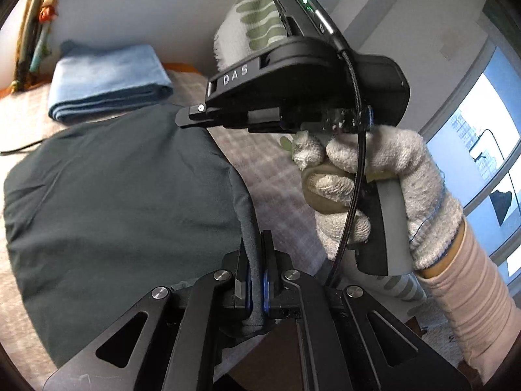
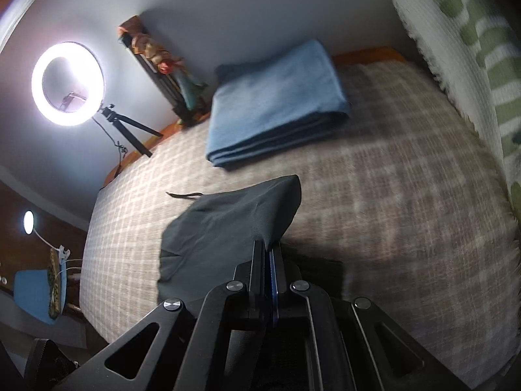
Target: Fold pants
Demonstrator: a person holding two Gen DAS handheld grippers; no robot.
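Dark grey-green pants (image 1: 123, 195) lie on a checked bedspread (image 1: 270, 169). My left gripper (image 1: 255, 247) is shut on the pants' right edge, with fabric pinched between its jaws. The right gripper body, held in a gloved hand (image 1: 384, 195), shows above and to the right in the left wrist view, with its tip (image 1: 192, 117) at the pants' far edge. In the right wrist view my right gripper (image 2: 268, 247) is shut on a corner of the pants (image 2: 228, 228) and lifts it off the bedspread (image 2: 390, 195).
A folded blue cloth (image 1: 107, 84) (image 2: 276, 104) lies at the far end of the bed. A green-patterned white blanket (image 2: 472, 65) runs along the right side. A ring light on a tripod (image 2: 68, 78) stands by the wall. A window (image 1: 482, 150) is at the right.
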